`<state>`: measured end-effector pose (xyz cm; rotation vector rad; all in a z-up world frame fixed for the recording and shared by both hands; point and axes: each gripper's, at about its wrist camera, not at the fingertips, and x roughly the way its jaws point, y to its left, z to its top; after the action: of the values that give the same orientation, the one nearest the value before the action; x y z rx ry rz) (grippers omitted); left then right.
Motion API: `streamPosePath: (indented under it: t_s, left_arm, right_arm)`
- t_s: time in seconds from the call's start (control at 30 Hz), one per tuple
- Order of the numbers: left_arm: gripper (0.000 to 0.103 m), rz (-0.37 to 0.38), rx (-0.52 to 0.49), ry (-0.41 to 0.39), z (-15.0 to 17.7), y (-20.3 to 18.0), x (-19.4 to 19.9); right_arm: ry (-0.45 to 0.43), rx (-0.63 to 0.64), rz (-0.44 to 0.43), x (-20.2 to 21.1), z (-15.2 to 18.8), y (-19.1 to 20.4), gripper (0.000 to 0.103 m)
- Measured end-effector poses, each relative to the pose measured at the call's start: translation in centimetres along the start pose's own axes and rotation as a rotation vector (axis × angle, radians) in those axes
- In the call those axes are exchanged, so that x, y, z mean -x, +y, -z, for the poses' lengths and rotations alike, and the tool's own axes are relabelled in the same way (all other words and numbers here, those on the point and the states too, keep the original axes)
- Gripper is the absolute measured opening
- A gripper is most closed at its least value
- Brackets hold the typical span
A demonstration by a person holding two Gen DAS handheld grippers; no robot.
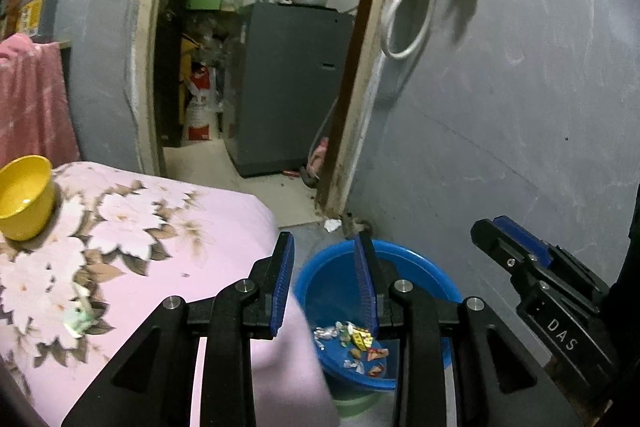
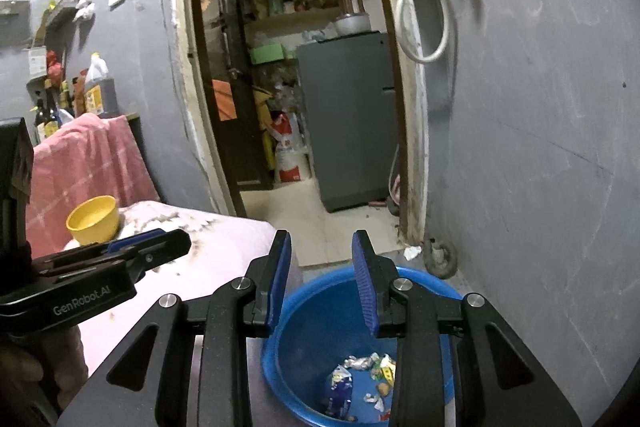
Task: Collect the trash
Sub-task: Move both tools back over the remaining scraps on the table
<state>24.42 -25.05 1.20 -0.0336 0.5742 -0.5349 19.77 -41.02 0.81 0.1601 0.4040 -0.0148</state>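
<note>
A blue plastic basin (image 1: 332, 279) (image 2: 308, 327) stands on the floor beside the bed and holds several crumpled wrappers (image 1: 352, 341) (image 2: 364, 375). My left gripper (image 1: 325, 281) is open and empty, above the bed edge and the basin. My right gripper (image 2: 322, 277) is open and empty above the basin. The right gripper shows at the right of the left wrist view (image 1: 516, 247). The left gripper shows at the left of the right wrist view (image 2: 152, 247). A small pale green scrap (image 1: 79, 317) lies on the bed cover.
A pink floral bed cover (image 1: 160, 247) fills the left. A yellow bowl (image 1: 25, 197) (image 2: 94, 219) sits on it. A doorway ahead opens onto a grey fridge (image 1: 292, 87) (image 2: 348, 119). A grey wall (image 1: 520, 107) stands right. A white scrap (image 1: 332, 225) lies by the door frame.
</note>
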Motion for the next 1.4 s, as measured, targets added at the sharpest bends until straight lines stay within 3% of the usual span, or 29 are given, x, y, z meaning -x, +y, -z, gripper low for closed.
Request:
streamPosePath:
  t_s: [0.13, 0.3, 0.47, 0.53, 0.6, 0.73, 0.93, 1.0, 1.4]
  left_arm:
    - [0.034, -0.032, 0.017, -0.04, -0.4, 1.7, 2.4]
    - [0.037, -0.076, 0.037, -0.092, -0.6, 3.6, 5.5]
    - [0.053, -0.14, 0.05, -0.152, -0.5, 6.3, 8.9]
    - [0.056, -0.165, 0.057, -0.169, -0.4, 7.2, 10.1]
    - [0.061, -0.19, 0.063, -0.183, -0.2, 8.3, 11.2]
    - [0.084, -0.257, 0.079, -0.225, 0.5, 10.7, 13.9]
    - [0.098, -0.336, 0.106, -0.291, 1.5, 13.9, 17.0]
    - [0.099, -0.352, 0.121, -0.313, 2.1, 15.0, 17.9]
    - [0.1, -0.477, 0.137, -0.32, 4.5, 20.0, 20.2]
  right_arm:
    - [-0.021, 0.017, -0.019, 0.7, -0.7, 2.0, 0.034]
    - [-0.052, 0.033, -0.042, 1.6, -1.4, 4.5, 0.045]
    - [-0.083, 0.051, -0.073, 2.4, -2.0, 7.5, 0.053]
    - [-0.091, 0.059, -0.085, 2.5, -2.2, 8.6, 0.06]
    - [-0.101, 0.066, -0.101, 2.7, -2.4, 9.9, 0.073]
    - [-0.121, 0.079, -0.133, 3.0, -2.5, 12.5, 0.08]
    - [-0.137, 0.09, -0.175, 3.0, -2.3, 15.9, 0.095]
    - [-0.143, 0.089, -0.194, 3.0, -2.0, 17.0, 0.103]
    - [-0.11, 0.161, -0.275, 1.0, -0.1, 22.7, 0.103]
